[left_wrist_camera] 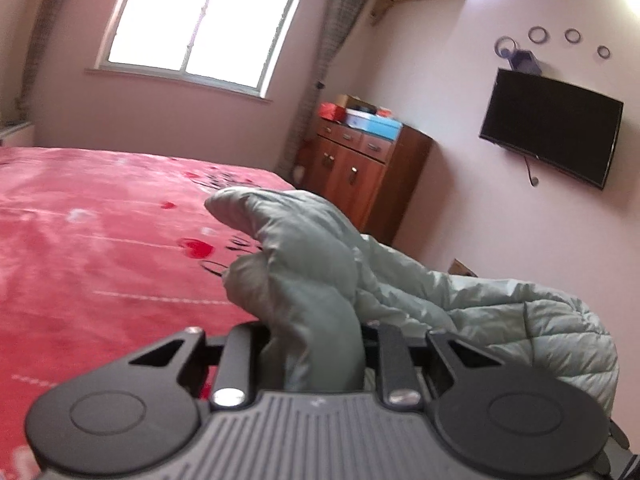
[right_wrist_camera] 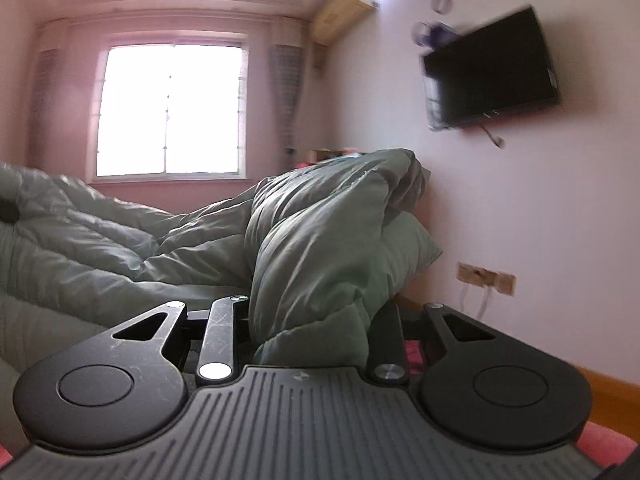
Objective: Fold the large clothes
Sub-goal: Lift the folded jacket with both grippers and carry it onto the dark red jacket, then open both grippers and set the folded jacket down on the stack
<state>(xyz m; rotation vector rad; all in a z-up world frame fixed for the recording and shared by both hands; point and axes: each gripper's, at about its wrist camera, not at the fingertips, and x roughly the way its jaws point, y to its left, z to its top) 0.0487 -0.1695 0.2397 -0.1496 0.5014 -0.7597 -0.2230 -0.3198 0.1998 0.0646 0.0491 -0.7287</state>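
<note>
Red bedspread [left_wrist_camera: 100,240] with hearts; brown wooden cabinet [left_wrist_camera: 360,160] past its far corner, black wall-mounted TV [left_wrist_camera: 552,126], bright window [left_wrist_camera: 208,20].

a: any words you can read here?
b: no. the red bedspread [left_wrist_camera: 100,240] has dark script beside its hearts, too blurred to make out.
a: the tv [left_wrist_camera: 552,128]?
b: a tiny mark on its frame, unreadable.

Left hand-held gripper [left_wrist_camera: 316,344] black, grey ribbed base plate, two round black discs, silver screws on finger links, right hand-held gripper [right_wrist_camera: 312,320] the same build, fine scratches on its links
</note>
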